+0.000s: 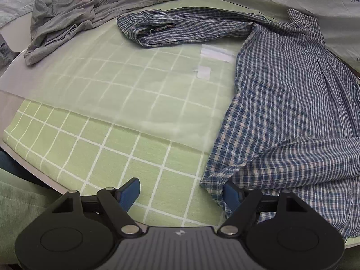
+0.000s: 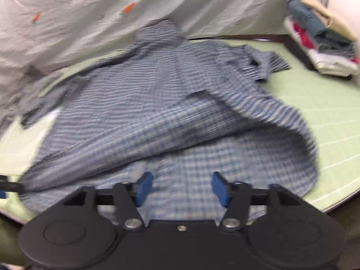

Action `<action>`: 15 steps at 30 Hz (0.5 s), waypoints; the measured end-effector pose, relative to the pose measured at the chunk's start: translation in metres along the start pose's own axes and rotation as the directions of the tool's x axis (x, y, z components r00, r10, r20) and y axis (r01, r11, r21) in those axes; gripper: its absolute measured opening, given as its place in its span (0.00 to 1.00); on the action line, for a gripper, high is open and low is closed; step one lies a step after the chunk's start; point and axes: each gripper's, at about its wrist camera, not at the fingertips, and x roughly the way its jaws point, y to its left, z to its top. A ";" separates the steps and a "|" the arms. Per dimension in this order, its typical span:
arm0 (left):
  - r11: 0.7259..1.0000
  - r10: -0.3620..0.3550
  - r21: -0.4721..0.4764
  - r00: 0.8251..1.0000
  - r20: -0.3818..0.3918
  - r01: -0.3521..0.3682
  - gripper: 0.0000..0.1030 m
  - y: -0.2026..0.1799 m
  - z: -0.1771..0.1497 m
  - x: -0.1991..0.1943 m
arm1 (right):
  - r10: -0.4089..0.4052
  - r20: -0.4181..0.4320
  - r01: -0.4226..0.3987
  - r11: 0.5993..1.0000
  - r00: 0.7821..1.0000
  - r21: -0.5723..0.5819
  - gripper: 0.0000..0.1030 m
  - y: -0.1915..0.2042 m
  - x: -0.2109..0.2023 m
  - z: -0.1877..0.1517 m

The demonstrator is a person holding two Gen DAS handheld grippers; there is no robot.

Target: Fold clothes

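A blue plaid shirt (image 1: pixel 290 94) lies spread on the green checked table cover (image 1: pixel 117 148), collar at the far side, one sleeve stretched out to the far left. My left gripper (image 1: pixel 182 185) is open at the shirt's near left hem; its right finger (image 1: pixel 231 194) is under the hem corner. In the right wrist view the same shirt (image 2: pixel 157 103) is blurred, its right side folded over and lifted. My right gripper (image 2: pixel 180 184) is open over the shirt's near hem, holding nothing.
A crumpled grey garment (image 1: pixel 74 20) lies at the far left of the table. A stack of folded clothes (image 2: pixel 324 42) sits at the far right. A pale sheet with orange carrot prints (image 2: pixel 90 18) hangs behind the table.
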 end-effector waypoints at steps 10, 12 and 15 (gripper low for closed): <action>0.991 0.031 -0.128 0.999 -0.018 -0.033 0.65 -0.018 -0.005 0.001 | -0.260 0.047 0.258 0.890 0.965 -0.377 0.84 -0.042 0.051 0.028; 0.989 0.028 -0.148 0.999 -0.022 -0.031 0.57 -0.022 -0.007 0.002 | -0.256 0.048 0.254 0.885 0.965 -0.390 0.74 -0.050 0.059 0.031; 0.984 0.038 -0.171 0.999 -0.020 -0.041 0.30 -0.028 -0.010 0.003 | -0.221 0.026 0.216 0.911 0.975 -0.351 0.17 -0.068 0.067 0.035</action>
